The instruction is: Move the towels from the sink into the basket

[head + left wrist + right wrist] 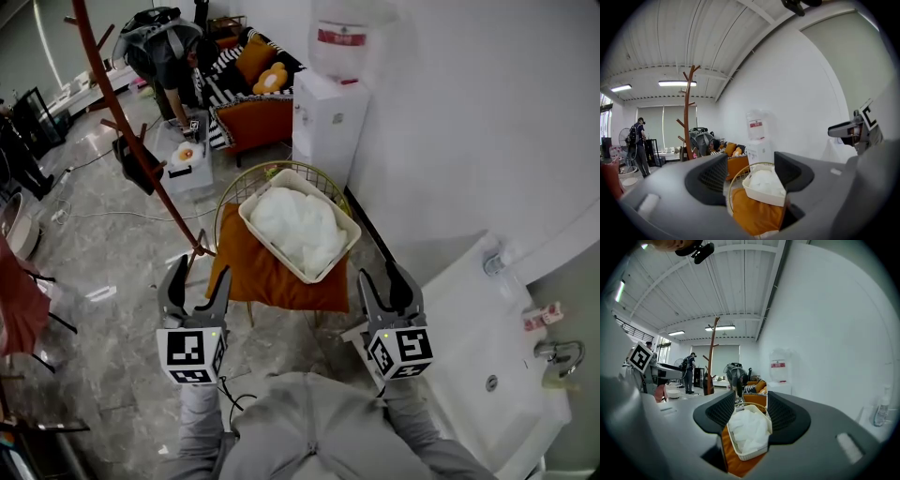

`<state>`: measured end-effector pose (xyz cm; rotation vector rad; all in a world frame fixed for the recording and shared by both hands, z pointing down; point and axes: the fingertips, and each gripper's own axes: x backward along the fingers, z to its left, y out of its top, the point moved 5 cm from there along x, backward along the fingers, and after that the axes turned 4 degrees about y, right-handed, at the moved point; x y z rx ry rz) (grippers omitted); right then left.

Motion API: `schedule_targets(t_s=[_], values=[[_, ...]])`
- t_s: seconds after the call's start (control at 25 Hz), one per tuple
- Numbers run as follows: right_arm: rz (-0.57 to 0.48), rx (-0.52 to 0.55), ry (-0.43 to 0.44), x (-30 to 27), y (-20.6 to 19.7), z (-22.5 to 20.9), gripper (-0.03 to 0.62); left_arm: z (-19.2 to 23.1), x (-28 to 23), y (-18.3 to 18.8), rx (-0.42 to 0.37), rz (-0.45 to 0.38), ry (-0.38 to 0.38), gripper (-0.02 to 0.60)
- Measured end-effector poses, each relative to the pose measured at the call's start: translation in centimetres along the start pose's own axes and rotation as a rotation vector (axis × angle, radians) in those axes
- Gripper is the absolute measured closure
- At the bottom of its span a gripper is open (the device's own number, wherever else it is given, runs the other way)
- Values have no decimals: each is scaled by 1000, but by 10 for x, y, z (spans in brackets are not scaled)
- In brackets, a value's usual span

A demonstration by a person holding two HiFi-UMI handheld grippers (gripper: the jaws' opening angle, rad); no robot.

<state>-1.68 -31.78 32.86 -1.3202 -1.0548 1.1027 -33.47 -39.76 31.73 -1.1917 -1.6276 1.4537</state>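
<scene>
A white basket (349, 225) sits on an orange cushion (272, 277) on a round gold-framed stool, and white towels (295, 228) fill it. The white sink (487, 352) at the right looks bare, with no towel showing in it. My left gripper (195, 286) hovers open and empty just left of the cushion's near edge. My right gripper (388, 284) hangs open and empty between the basket and the sink. Both gripper views look along the jaws at the basket (761, 193) (740, 453) with the towels (765, 182) (747, 430) in it.
A white water dispenser (328, 117) stands behind the basket by the wall. A brown coat stand (127, 131) rises at the left. A person (169, 52) bends over near an orange sofa (253, 117) at the back. A faucet (558, 356) and a soap bottle (542, 319) are by the sink.
</scene>
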Motion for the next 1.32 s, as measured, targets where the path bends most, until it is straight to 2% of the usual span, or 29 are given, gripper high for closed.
schedule_targets(t_s=[1.32], values=[[68,43,24,-14,-9,7,396,2,-4,-4,-13,21,-12,244]])
